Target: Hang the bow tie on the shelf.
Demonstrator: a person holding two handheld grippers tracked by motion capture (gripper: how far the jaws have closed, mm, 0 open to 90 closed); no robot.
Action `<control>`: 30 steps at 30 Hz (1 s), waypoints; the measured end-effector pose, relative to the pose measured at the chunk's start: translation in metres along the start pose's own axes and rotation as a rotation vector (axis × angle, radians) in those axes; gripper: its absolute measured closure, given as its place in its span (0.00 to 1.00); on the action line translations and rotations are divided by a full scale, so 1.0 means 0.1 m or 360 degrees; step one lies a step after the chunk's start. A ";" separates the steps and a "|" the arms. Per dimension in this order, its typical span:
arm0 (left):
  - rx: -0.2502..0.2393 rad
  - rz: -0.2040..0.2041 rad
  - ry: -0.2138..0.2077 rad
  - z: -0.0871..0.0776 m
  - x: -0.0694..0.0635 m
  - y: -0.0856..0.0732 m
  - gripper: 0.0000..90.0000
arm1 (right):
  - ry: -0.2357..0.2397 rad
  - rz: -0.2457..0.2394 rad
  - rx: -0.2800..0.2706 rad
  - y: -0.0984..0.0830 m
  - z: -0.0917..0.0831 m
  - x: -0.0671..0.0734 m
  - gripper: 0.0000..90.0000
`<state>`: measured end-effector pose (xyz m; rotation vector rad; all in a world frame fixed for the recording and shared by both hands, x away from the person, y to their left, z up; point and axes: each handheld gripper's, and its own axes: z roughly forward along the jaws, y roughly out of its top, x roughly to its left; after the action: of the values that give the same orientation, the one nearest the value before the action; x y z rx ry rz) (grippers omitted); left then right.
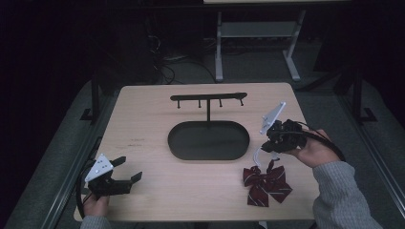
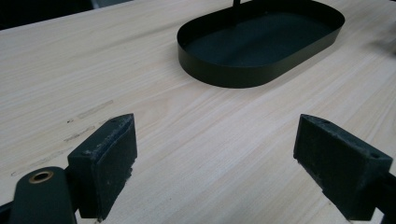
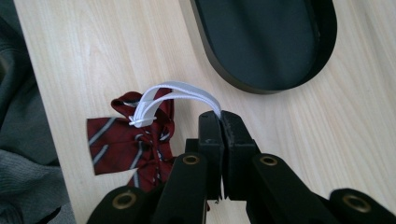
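Note:
A dark red striped bow tie lies near the table's front right. Its white elastic strap arches up into my right gripper, whose jaws are pressed together on the strap's end. In the high view that right gripper hangs just above the bow tie, right of the tray. My left gripper rests at the front left corner, jaws wide apart over bare wood, nothing between its pads.
A black oval tray sits mid-table, and from its back rises a post with a black hook bar. The tray's rim lies ahead of the left gripper. A grey sleeve enters at the bottom right.

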<state>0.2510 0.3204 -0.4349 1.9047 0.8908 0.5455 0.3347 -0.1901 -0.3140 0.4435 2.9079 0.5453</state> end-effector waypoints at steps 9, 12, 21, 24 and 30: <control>0.0004 0.0003 0.0002 0.01 0.01 0.00 0.15 | -0.0003 -0.0034 -0.0050 0.07 -0.13 -0.01 0.97; -0.0004 -0.0005 -0.0001 0.01 0.01 0.00 0.15 | -0.0007 -0.0039 -0.0053 0.12 -0.17 -0.02 0.97; -0.0011 -0.0019 0.0005 0.02 0.03 0.00 0.15 | -0.0023 -0.0070 -0.0072 0.24 -0.27 -0.05 0.97; -0.0011 -0.0010 0.0003 0.02 0.03 0.00 0.15 | -0.0019 -0.0083 -0.0071 0.31 -0.28 -0.07 0.97; -0.0030 -0.0023 0.0006 -0.01 0.04 0.00 0.15 | -0.0004 -0.0107 -0.0081 0.43 -0.30 -0.12 0.97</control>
<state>0.2529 0.3234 -0.4344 1.8792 0.8981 0.5476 0.3508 -0.1655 -0.2693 0.3380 2.8874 0.6063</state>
